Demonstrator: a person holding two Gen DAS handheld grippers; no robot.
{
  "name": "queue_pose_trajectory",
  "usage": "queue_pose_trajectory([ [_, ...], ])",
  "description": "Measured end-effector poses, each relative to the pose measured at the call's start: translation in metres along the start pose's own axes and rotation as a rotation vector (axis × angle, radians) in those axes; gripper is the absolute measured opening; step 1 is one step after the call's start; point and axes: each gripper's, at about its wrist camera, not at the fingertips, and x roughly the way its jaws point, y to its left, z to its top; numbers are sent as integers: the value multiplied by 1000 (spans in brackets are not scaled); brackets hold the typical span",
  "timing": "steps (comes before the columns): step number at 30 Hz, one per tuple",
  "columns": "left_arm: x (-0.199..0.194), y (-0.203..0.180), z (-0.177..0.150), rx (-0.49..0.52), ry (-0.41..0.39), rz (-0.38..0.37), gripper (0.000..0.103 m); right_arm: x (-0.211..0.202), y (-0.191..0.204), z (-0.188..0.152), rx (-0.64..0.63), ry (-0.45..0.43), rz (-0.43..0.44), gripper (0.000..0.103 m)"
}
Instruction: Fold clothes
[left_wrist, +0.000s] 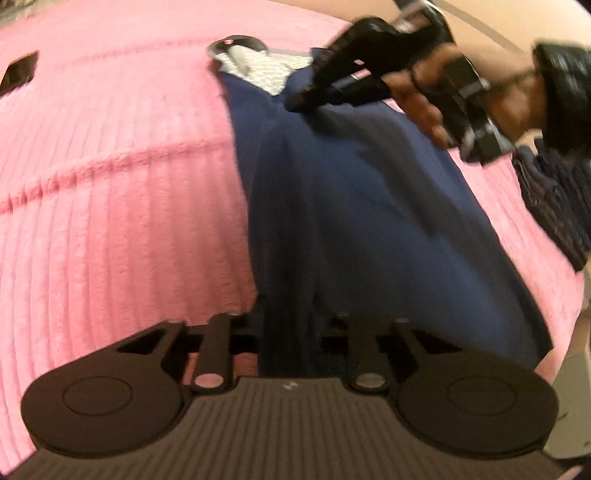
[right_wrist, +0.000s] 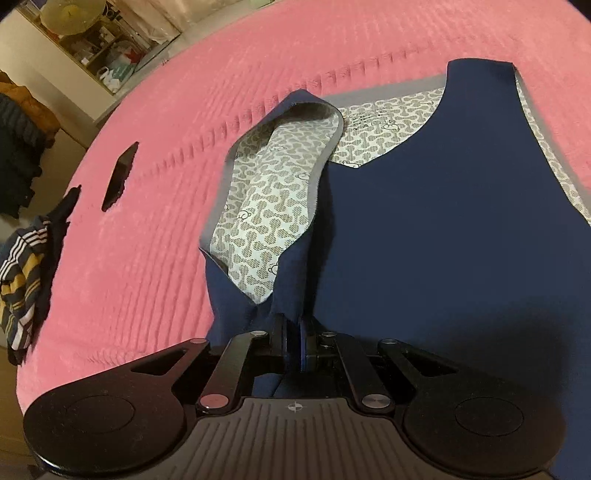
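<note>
A navy sleeveless garment (left_wrist: 351, 203) (right_wrist: 443, 240) lies on the pink bedspread (left_wrist: 110, 184) (right_wrist: 147, 266). Its white-and-grey patterned lining (right_wrist: 266, 192) (left_wrist: 258, 68) shows where one side is turned over. In the left wrist view a raised fold of the navy cloth runs between the fingers of my left gripper (left_wrist: 286, 332), which is closed on it near the hem. My right gripper (right_wrist: 293, 332) is shut on the navy edge just below the armhole. From the left wrist view that right gripper (left_wrist: 295, 105), held in a hand (left_wrist: 424, 107), pinches the cloth near the far end.
A flat black object (right_wrist: 120, 181) (left_wrist: 18, 72) lies on the bedspread to the left. A pile of striped clothes (right_wrist: 22, 280) sits at the bed's left edge, and dark clothing (left_wrist: 554, 206) at the right. A cluttered shelf (right_wrist: 92, 40) stands beyond the bed.
</note>
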Motion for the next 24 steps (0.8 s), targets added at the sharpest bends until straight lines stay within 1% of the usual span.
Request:
queue_pose_trajectory([
  [4, -6, -14, -2, 40, -18, 16, 9, -14, 23, -1, -65, -33, -48, 5],
  [6, -11, -22, 0, 57, -31, 29, 9, -25, 35, -4, -92, -59, -61, 13],
  [7, -16, -24, -1, 60, -41, 33, 8, -29, 41, -7, -103, -72, -64, 30],
  [8, -20, -26, 0, 61, -49, 36, 8, -32, 48, -10, -111, -84, -63, 51],
  [9, -22, -27, 1, 58, -55, 39, 8, -35, 55, -12, -122, -98, -65, 55],
  [11, -27, -30, 1, 54, -67, 42, 8, -41, 70, -16, -161, -128, -63, 55],
  [13, -30, -32, 0, 53, -71, 42, 8, -40, 90, -18, -218, -128, -42, 55],
  [16, -34, -36, -1, 57, -79, 41, 8, -23, 120, -22, -332, -75, -41, 55],
  [18, -40, -36, -2, 59, -85, 45, 8, -2, 136, -27, -400, -4, -68, 55],
  [19, -43, -37, -3, 61, -88, 47, 8, 11, 140, -29, -415, 38, -98, 54],
  [20, -45, -37, -3, 60, -92, 50, 8, 24, 141, -31, -426, 76, -141, 51],
  [21, -46, -36, -4, 56, -95, 52, 8, 33, 141, -33, -426, 97, -173, 40],
  [22, -47, -35, -4, 50, -98, 55, 7, 40, 140, -34, -420, 108, -192, 0],
  [23, -45, -31, -3, 43, -101, 59, 7, 47, 139, -35, -413, 118, -210, 0],
  [24, -47, -28, -5, 33, -104, 62, 7, 49, 140, -35, -397, 114, -208, 0],
])
